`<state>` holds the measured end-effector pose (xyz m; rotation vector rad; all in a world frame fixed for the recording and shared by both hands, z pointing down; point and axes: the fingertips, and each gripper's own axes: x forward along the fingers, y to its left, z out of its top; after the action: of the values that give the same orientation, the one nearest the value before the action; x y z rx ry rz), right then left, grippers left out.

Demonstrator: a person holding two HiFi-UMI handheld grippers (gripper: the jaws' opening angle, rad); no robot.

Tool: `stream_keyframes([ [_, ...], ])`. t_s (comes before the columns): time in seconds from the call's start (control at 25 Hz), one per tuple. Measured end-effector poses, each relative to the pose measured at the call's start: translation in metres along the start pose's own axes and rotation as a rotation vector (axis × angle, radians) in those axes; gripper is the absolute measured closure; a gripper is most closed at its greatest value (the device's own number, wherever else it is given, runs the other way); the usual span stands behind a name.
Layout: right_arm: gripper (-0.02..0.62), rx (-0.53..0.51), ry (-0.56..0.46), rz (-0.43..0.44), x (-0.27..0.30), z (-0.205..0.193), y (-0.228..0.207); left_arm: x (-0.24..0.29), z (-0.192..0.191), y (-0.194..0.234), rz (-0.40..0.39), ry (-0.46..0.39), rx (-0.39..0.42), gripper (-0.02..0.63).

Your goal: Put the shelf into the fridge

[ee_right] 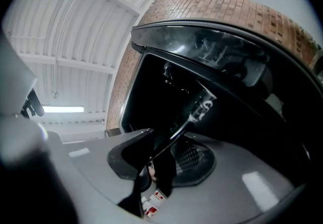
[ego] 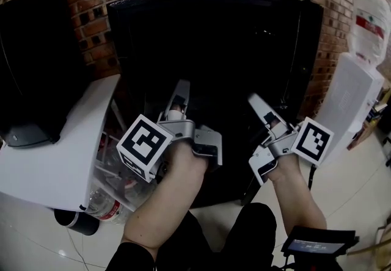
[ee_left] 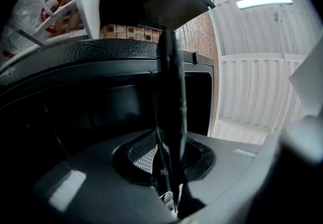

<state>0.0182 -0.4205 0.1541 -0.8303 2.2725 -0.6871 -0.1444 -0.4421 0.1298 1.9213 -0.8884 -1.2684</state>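
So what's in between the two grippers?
The dark shelf: the left gripper and right gripper each clamp its edge, as both gripper views show.
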Motion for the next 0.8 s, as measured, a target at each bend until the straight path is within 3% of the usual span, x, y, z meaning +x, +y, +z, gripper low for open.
stream_keyframes([
  [0.2, 0.508, 0.069, -0.033, 0.0, 0.002, 0.009, 0.001, 0.001, -0.003, -0.006, -0.037, 0.029, 0.029, 0.535],
  [0.44, 0.511, 0.087, -0.058, -0.046, 0.009, 0.016, -0.005, -0.015, -0.01, -0.022, -0.144, 0.046, 0.047, 0.471],
  [0.64, 0.514, 0.12, -0.085, -0.063, 0.014, 0.022, -0.009, -0.035, -0.028, -0.02, -0.087, 0.074, 0.172, 0.535],
  [0.8, 0.509, 0.135, -0.087, -0.063, 0.02, 0.027, -0.01, -0.029, -0.023, -0.018, -0.054, 0.066, 0.157, 0.531],
])
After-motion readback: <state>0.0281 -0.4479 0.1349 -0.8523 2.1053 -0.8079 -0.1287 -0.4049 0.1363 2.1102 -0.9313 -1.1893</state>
